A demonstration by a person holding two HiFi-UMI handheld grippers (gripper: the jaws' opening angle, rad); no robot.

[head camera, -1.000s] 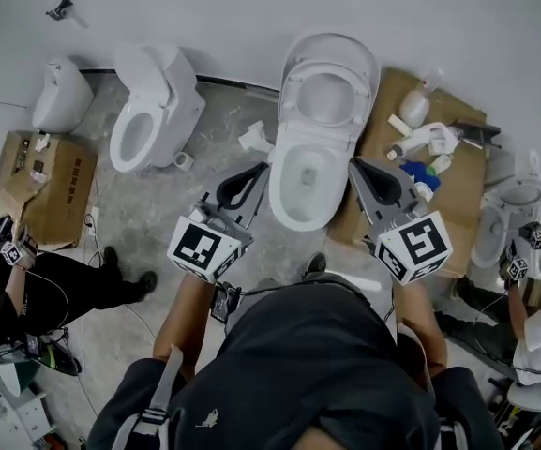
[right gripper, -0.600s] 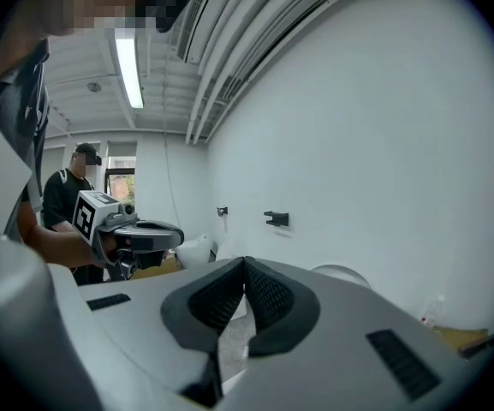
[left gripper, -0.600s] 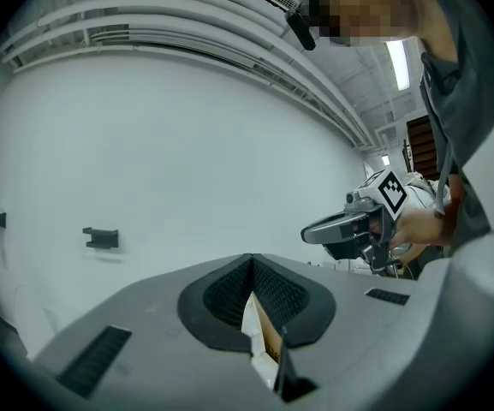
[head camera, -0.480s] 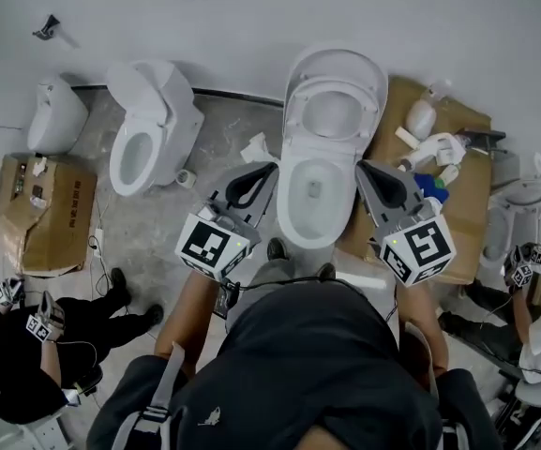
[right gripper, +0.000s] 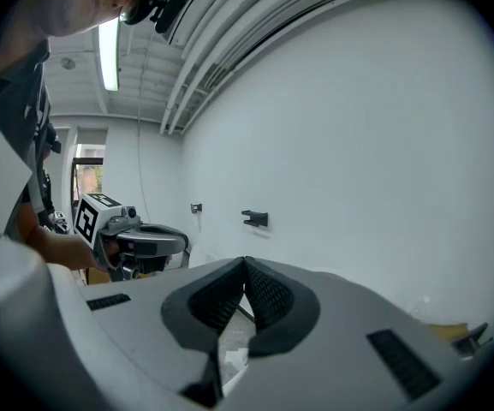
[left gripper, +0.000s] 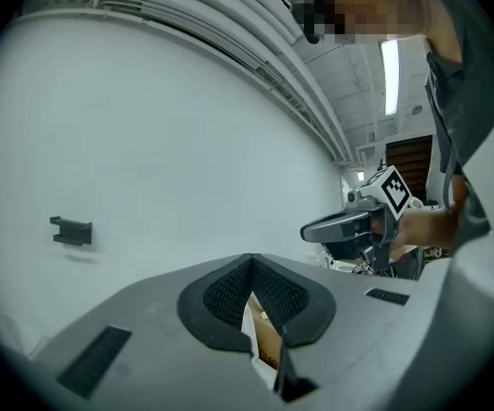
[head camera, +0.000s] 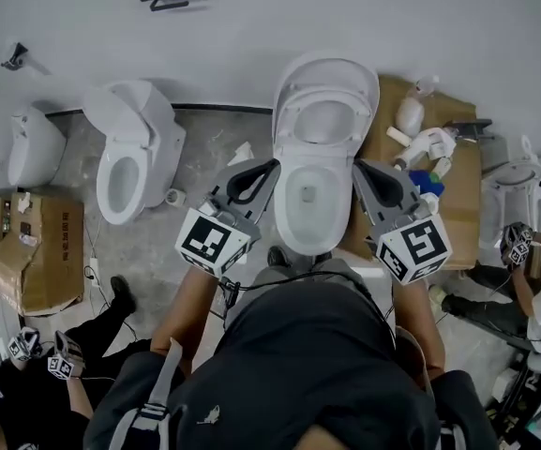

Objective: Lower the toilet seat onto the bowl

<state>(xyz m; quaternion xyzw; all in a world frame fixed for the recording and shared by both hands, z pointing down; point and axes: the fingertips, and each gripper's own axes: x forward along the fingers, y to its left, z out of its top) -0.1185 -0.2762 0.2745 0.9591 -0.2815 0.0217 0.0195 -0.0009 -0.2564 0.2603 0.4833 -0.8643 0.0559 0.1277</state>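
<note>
No brand name can be read anywhere. The marker cubes (head camera: 212, 242) carry only black-and-white square patterns, and the dark print on the cardboard box (head camera: 36, 251) at the left is too small to make out. The toilet seat (head camera: 362, 118) stands raised at the far end of the bowl (head camera: 285, 209), leaning back toward the far wall (head camera: 251, 36). Its ring opening faces the person, and it is not down on the bowl. The bowl's long axis runs near to far, with its rounded front pointing at the person. The left gripper (head camera: 264, 171) is just beside the bowl's left flank and the right gripper (head camera: 363, 173) just beside its right flank. Both point toward the far wall and stop short of the raised seat without touching it. Each gripper's jaws are pressed together with nothing between them. A second toilet (head camera: 137, 153) stands well to the left, and white bottles (head camera: 420, 139) lie on a cardboard sheet (head camera: 465, 195) to the right. Compared with a second ago, the seat has kept its upright position and the two grippers have come farther along the bowl's sides. The toilet also sits more squarely in the middle of the head view, and another person (head camera: 26, 392) at the left has shifted to the near corner.
</note>
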